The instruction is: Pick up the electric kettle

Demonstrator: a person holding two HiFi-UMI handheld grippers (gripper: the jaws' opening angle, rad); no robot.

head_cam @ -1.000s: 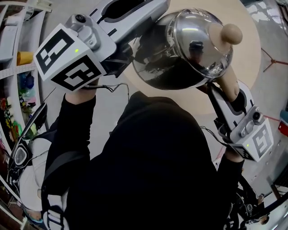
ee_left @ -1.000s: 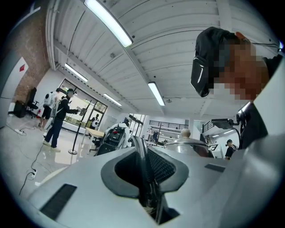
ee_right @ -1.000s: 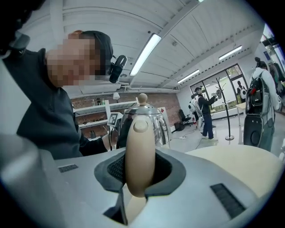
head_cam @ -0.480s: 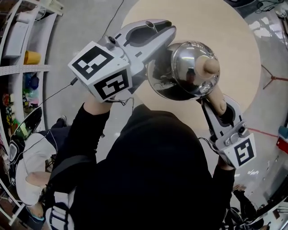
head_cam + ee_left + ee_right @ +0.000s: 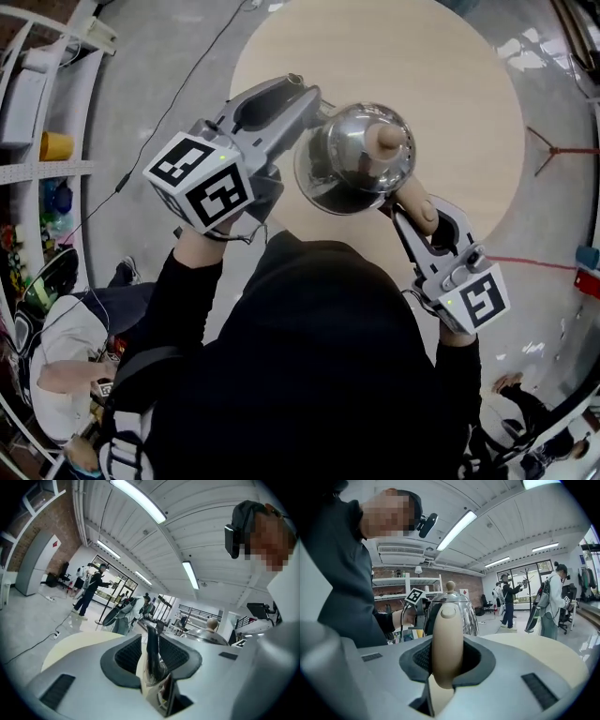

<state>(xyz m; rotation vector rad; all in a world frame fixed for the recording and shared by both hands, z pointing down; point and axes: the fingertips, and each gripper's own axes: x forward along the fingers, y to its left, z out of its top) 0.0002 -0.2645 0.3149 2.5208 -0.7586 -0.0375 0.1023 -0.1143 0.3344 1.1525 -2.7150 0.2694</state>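
A chrome kettle (image 5: 347, 164) with a wooden lid knob (image 5: 386, 141) hangs in the air over the near edge of the round wooden table (image 5: 450, 75). My right gripper (image 5: 412, 202) is shut on its beige handle (image 5: 447, 639), which stands upright between the pads, with the kettle body (image 5: 468, 613) just behind it. At the kettle's left side, my left gripper (image 5: 314, 103) is shut on the thin chrome spout (image 5: 152, 648), and the lid edge (image 5: 206, 637) shows to the right in the left gripper view.
White shelving (image 5: 37, 56) with a yellow cup (image 5: 54, 145) lines the left wall. A person (image 5: 66, 347) sits at the lower left. A cable (image 5: 178, 94) runs over the grey floor. Other people (image 5: 508, 599) stand farther off in the hall.
The kettle and both grippers have sunk away from the head camera and look smaller. The left gripper has rolled, its marker cube now turned differently. Both grips are unchanged.
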